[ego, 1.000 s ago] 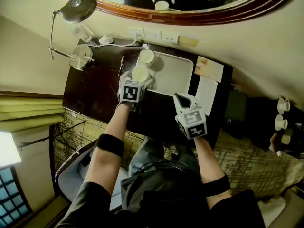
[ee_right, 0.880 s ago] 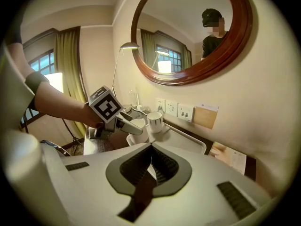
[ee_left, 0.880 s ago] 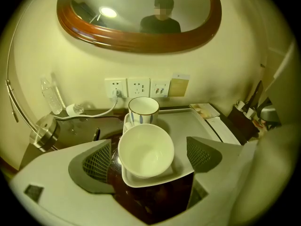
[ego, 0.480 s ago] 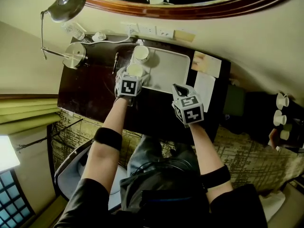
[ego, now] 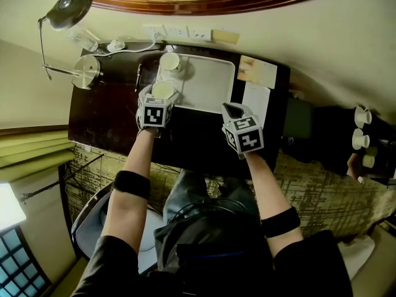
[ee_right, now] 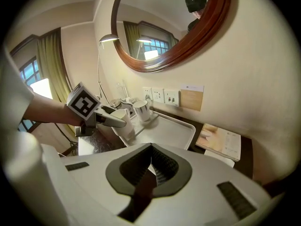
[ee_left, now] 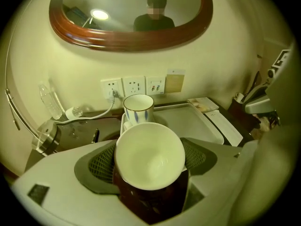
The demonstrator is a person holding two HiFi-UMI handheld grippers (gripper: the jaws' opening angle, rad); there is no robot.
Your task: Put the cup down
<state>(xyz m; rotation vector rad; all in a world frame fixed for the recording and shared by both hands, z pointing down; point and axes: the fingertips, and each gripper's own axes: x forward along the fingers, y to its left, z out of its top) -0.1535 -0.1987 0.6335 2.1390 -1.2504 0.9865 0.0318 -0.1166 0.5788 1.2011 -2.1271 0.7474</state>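
Head view: the left gripper (ego: 161,95) reaches to the tray's (ego: 213,85) near corner with the cup (ego: 163,89) between its jaws. The right gripper (ego: 230,109) hangs aside, likely to stay clear.

Left gripper view: the jaws have just been closing and the pads seem to meet the cup's sides, steadying it. A second cup (ee_left: 138,108) stands just beyond.

Right gripper view: jaws together, empty.

1. The left gripper (ego: 162,94) points forward and down at the end of a bare, outstretched left forearm (ego: 135,156).
2. Its jaws have just been closing, and the pads now sit against both sides of the cup (ee_left: 149,154) between them.
3. The right gripper (ego: 231,110) also tilts forward and down, nearer the body, with its 2 jaws pressed together and nothing between them.
4. The right forearm (ego: 261,179) is extended beside the left one, well apart from it.
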